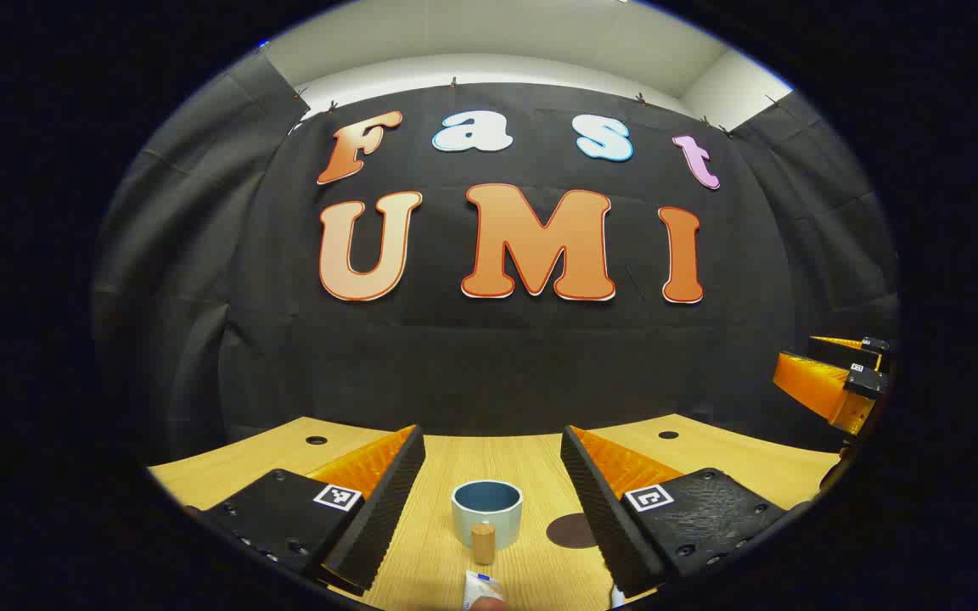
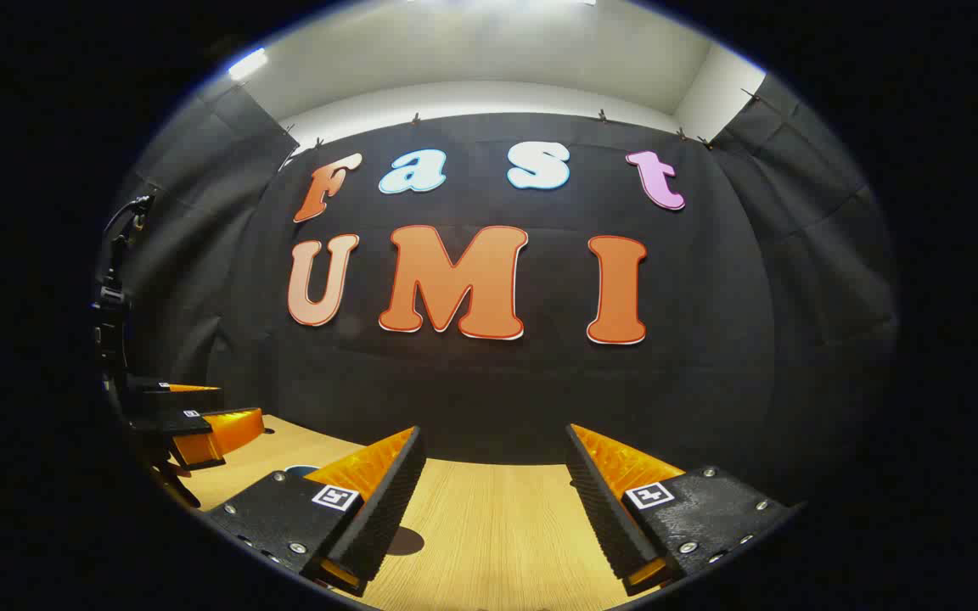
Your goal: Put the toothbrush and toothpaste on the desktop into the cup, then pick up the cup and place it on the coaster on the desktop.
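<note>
In the left gripper view, the left gripper [image 1: 493, 509] stands spread wide with nothing between its fingers. Low between them lies the toothpaste [image 1: 482, 587] — a white-and-blue tube, its print too small to read, its long axis running toward the cup. Just past it a cork-coloured cap [image 1: 483, 543] stands upright, touching or just before the cup [image 1: 487, 512], which stands upright, mouth up. The dark round coaster [image 1: 571, 530] lies right of the cup.

The right gripper [image 2: 493, 509] is likewise spread, over bare desktop [image 2: 489, 526]; the coaster [image 2: 406, 540] peeks beside its left finger.

Black cloth wall [image 2: 489, 399] behind wooden desktop [image 2: 497, 526]
</note>
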Demonstrator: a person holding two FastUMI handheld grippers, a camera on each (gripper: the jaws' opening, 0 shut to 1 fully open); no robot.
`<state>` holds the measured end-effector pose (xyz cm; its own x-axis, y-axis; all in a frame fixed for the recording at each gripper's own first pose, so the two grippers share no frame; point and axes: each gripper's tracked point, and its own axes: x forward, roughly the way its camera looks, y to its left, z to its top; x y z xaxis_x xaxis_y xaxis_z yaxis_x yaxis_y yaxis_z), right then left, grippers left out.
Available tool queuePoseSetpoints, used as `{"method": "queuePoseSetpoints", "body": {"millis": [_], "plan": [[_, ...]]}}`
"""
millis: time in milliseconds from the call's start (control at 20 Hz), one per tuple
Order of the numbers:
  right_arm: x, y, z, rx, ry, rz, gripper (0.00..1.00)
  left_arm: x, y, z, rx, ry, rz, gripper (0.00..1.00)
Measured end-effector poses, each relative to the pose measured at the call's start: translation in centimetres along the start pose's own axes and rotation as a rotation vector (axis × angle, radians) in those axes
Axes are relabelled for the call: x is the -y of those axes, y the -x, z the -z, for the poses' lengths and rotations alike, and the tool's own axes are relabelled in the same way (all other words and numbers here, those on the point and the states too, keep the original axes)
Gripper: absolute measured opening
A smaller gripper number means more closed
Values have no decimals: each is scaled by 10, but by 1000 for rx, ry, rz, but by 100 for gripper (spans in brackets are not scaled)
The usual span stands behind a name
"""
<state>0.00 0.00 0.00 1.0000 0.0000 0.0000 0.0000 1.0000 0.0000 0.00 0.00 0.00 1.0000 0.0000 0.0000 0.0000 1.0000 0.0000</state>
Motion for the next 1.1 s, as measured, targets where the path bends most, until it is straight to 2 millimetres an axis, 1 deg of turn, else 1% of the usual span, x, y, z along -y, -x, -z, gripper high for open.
{"method": "queuePoseSetpoints", "body": {"millis": [50, 100, 150, 200, 300, 350, 450, 500, 550, 600, 650, 700, 750, 800, 850, 900, 950, 1050, 1100], "plan": [[2, -1, 0, -2, 7, 4, 98, 3, -2, -2, -1, 8, 8, 100], [1, 1, 0, -4, 15, -2, 98, 6, -2, -5, 1, 2, 11, 96], [1, 1, 2, -11, 17, -1, 98, 8, -2, -9, 10, -12, 13, 96], [2, 1, 6, -26, 13, -3, 98, 15, -3, -15, 19, -28, 23, 99], [2, 4, 15, -52, -2, -9, 98, 24, -2, -23, 29, -56, 35, 99], [3, 4, 17, -62, -4, -10, 98, 29, -1, -25, 35, -58, 43, 96], [9, 2, 19, -72, -7, 5, 98, 37, -1, -29, 42, -44, 63, 96], [11, 2, 19, -76, -15, 11, 98, 37, 1, -33, 47, -48, 59, 96], [9, 2, 17, -75, -23, 1, 98, 36, 2, -37, 59, -52, 57, 100], [8, 2, 14, -69, -24, -5, 98, 35, 3, -41, 67, -53, 49, 95], [9, 2, 13, -59, -17, -7, 100, 37, 3, -38, 65, -52, 52, 100], [12, 1, 11, -50, -4, 0, 98, 39, 1, -35, 55, -52, 53, 95], [13, -1, 13, -49, 8, 3, 98, 39, 0, -32, 48, -50, 56, 95], [10, -3, 16, -56, 19, -4, 98, 36, -3, -30, 41, -48, 50, 100], [6, -5, 19, -66, 24, -17, 98, 32, -6, -28, 38, -52, 41, 95], [2, -6, 21, -75, 28, -31, 98, 27, -8, -27, 38, -60, 30, 95], [-4, -7, 21, -76, 30, -44, 98, 23, -10, -27, 43, -63, 19, 100], [-17, -8, 21, -68, 36, -81, 98, 16, -11, -23, 43, -68, 4, 100], [-21, -9, 22, -67, 38, -94, 98, 11, -11, -21, 41, -66, -4, 96]]}}
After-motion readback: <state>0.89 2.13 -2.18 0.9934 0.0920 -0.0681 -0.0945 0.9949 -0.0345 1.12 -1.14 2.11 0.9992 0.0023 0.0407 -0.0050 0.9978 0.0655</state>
